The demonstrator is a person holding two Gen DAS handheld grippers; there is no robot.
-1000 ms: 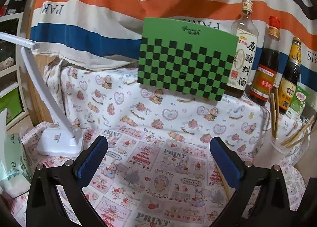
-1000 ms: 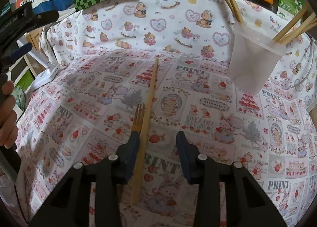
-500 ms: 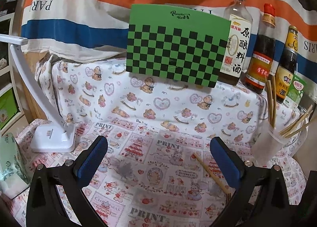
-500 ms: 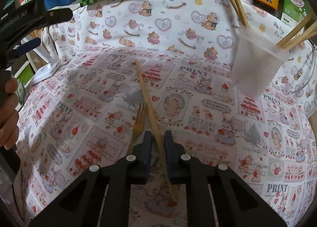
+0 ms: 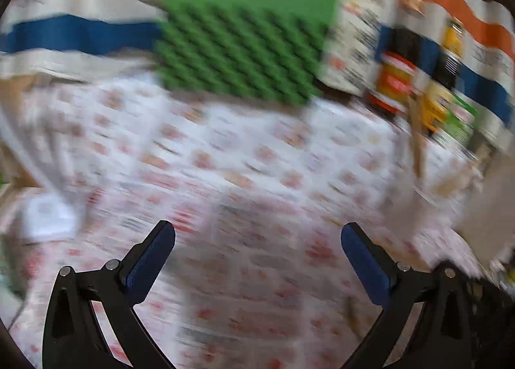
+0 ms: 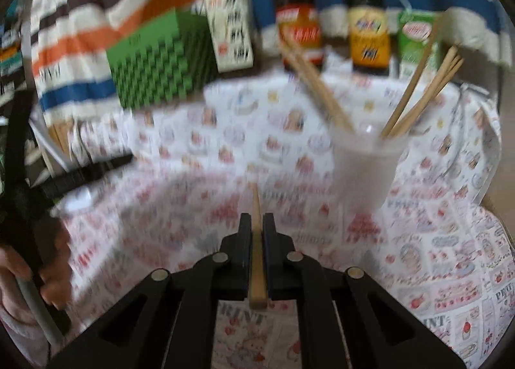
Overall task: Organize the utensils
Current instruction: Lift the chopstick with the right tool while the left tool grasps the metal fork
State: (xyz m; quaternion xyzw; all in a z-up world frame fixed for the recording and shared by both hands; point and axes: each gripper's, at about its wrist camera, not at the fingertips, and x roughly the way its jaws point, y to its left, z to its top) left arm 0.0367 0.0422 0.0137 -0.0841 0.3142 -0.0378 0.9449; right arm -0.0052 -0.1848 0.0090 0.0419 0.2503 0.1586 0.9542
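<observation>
My right gripper (image 6: 256,219) is shut on a wooden chopstick (image 6: 256,208), which runs between the pads and sticks out ahead, lifted off the printed cloth. Ahead and to the right stands a translucent plastic cup (image 6: 367,166) holding several chopsticks (image 6: 415,95). My left gripper (image 5: 257,237) is open over the cloth with nothing between its blue pads (image 5: 151,259); its view is blurred. The cup (image 5: 486,208) shows at the right edge of the left wrist view. The left gripper's black frame (image 6: 64,175) and a hand (image 6: 32,272) holding it appear at the left of the right wrist view.
A green checkered board (image 6: 157,60), sauce bottles (image 6: 299,31) and a green carton (image 6: 418,37) line the back on a raised shelf. A white lamp base (image 5: 48,217) sits at the left. Striped fabric (image 5: 80,31) hangs behind. The patterned tablecloth (image 6: 450,256) covers the table.
My right gripper closed on the chopstick and lifted it off the cloth, tilting up toward the cup; the fork on the cloth has left the view. The left view shifted and blurred.
</observation>
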